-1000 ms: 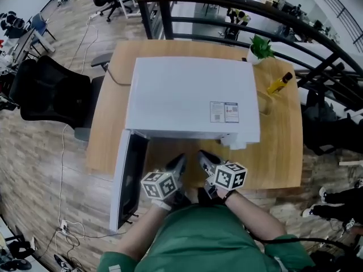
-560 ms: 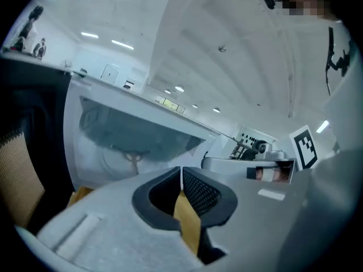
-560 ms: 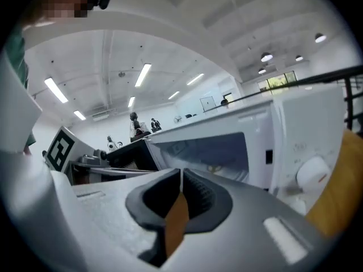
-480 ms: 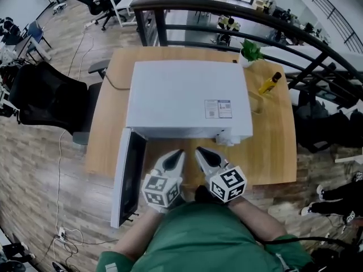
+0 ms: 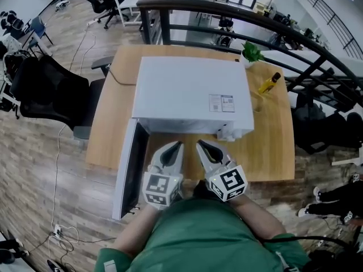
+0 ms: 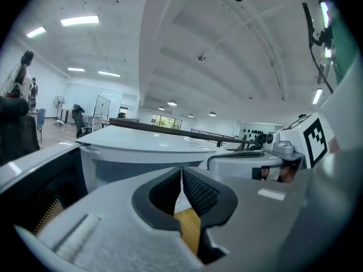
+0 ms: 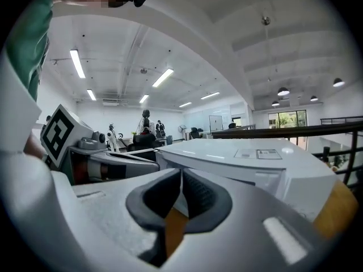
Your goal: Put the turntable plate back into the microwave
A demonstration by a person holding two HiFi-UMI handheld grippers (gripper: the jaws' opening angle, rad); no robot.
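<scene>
The white microwave [image 5: 193, 92] stands on the wooden table [image 5: 272, 152], its door [image 5: 130, 169] swung open toward me on the left. No turntable plate shows in any view. My left gripper [image 5: 174, 145] and right gripper [image 5: 202, 144] hang side by side just in front of the microwave, over the table's near edge. Both are shut with nothing between the pads. In the left gripper view the shut jaws [image 6: 181, 177] point at the microwave [image 6: 142, 152]. In the right gripper view the shut jaws [image 7: 181, 180] face the microwave's front corner [image 7: 238, 157].
A small potted plant [image 5: 252, 52] and a yellow bottle [image 5: 268, 83] sit on the table to the right of the microwave. A black office chair [image 5: 45, 89] stands left of the table. A dark railing [image 5: 227, 16] runs behind it. A cable [image 5: 116, 78] trails off the table's left side.
Both grippers have risen toward the head camera and rolled, so their marker cubes now face up. They stay side by side in front of the microwave, still shut.
</scene>
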